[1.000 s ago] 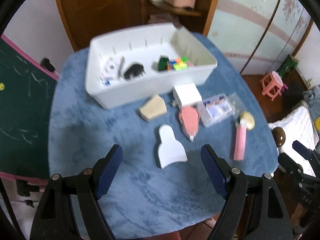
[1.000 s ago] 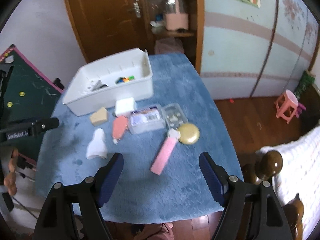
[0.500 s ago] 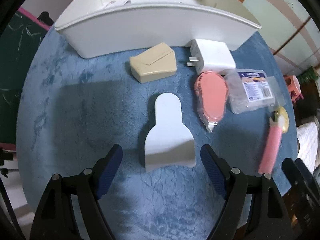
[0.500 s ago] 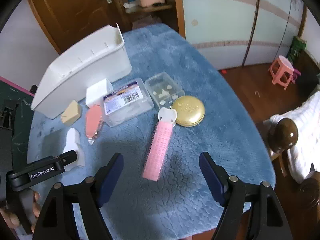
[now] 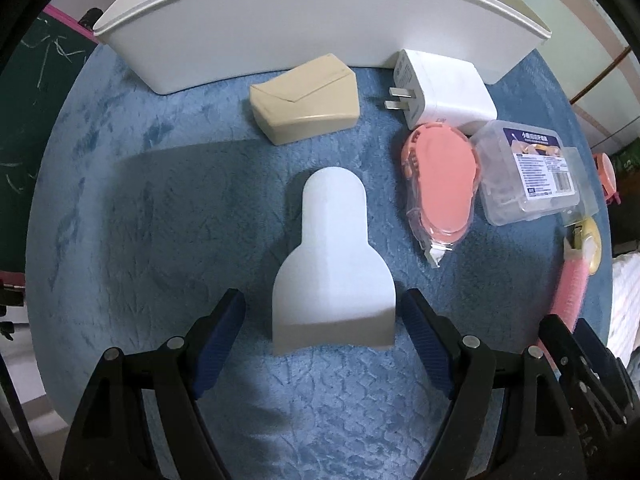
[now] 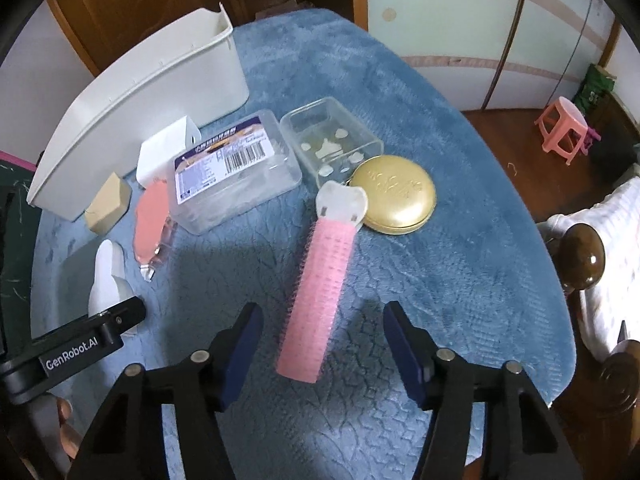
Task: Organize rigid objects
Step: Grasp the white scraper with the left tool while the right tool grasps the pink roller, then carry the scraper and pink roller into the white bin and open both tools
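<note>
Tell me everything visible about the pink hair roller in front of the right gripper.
The hair roller is a long pink cylinder covered in fine bristle rows, with a whitish clip piece at its far end. It looks like plastic. It lies flat on the blue cloth, pointing away from the open right gripper, whose fingers flank its near end without touching. The far clip end touches or overlaps the gold tin.

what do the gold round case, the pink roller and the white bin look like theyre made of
Gold case: looks like metal or metallised plastic; satin gold sheen with an embossed lid.
Pink roller: looks like plastic, matte, covered in rows of tiny bristles, with a pale translucent clip at its end.
White bin: plastic by the look, smooth and slightly glossy, with a moulded rim.
</note>
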Tool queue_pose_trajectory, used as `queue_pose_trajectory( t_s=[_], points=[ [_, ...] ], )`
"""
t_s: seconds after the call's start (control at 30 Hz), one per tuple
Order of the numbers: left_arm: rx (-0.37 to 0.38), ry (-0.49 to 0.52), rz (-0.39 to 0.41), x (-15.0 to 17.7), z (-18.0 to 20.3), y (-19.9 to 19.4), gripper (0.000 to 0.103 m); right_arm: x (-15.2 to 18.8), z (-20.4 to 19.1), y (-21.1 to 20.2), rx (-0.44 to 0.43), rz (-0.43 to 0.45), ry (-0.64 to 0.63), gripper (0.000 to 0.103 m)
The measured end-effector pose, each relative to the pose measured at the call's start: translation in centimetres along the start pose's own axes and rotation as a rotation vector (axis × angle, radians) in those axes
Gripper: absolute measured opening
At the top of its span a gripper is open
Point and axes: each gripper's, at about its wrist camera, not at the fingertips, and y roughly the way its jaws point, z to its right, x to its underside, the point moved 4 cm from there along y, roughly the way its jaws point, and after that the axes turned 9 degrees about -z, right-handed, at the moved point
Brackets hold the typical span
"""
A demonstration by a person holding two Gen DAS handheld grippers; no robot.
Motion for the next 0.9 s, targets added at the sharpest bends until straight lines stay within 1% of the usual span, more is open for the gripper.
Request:
queue_pose_trajectory(
  t_s=[0.1, 0.17, 0.2, 0.27, 0.3, 0.37, 0.43, 0.5, 0.63, 0.73, 0.8, 0.9],
  points=[
    [0.004, -0.005, 0.006, 0.0, -0.3, 0.2, 0.081, -0.1, -0.3, 0.6, 0.011, -0.020, -0.012, 0.054],
    [-0.008, 0.001, 0.012, 0.1, -0.4, 0.3, 0.075, -0.1, -0.4, 1.1, 0.026, -0.034, -0.017, 0.053],
    [-0.009, 0.005, 0.015, -0.2, -0.5, 0.3, 0.073, -0.1, -0.4, 1.2, 0.030, -0.035, -0.018, 0.051],
    [-0.001, 0.011, 0.018, -0.2, -0.4, 0.3, 0.064, -0.2, -0.4, 1.2, 0.042, -0.032, -0.021, 0.050],
    [-0.006, 0.014, 0.021, -0.2, -0.4, 0.2, 0.059, -0.2, -0.5, 1.2, 0.051, -0.032, -0.027, 0.048],
    [-0.016, 0.028, 0.023, -0.1, -0.4, 0.1, 0.059, -0.1, -0.8, 1.3, 0.072, -0.027, -0.045, 0.042],
    [-0.021, 0.044, 0.026, 0.1, -0.4, 0.1, 0.059, 0.0, -1.1, 1.2, 0.077, -0.019, -0.069, 0.030],
    [-0.022, 0.059, 0.020, 0.3, -0.7, 0.1, 0.059, 0.0, -1.5, 1.1, 0.082, -0.021, -0.097, 0.026],
    [-0.017, 0.084, 0.014, 0.6, -0.8, -0.7, 0.059, 0.3, -2.5, 0.5, 0.078, -0.022, -0.148, 0.024],
    [-0.006, 0.101, 0.033, 0.3, -1.1, -2.4, 0.059, 0.4, -3.6, -1.0, 0.065, 0.000, -0.186, 0.024],
    [0.006, 0.110, 0.055, 0.2, -1.5, -3.7, 0.059, 0.4, -4.5, -2.4, 0.052, 0.023, -0.212, 0.024],
    [0.010, 0.120, 0.109, -0.1, -2.4, -6.6, 0.059, 0.0, -5.6, -4.8, 0.030, 0.057, -0.250, 0.024]
  ],
)
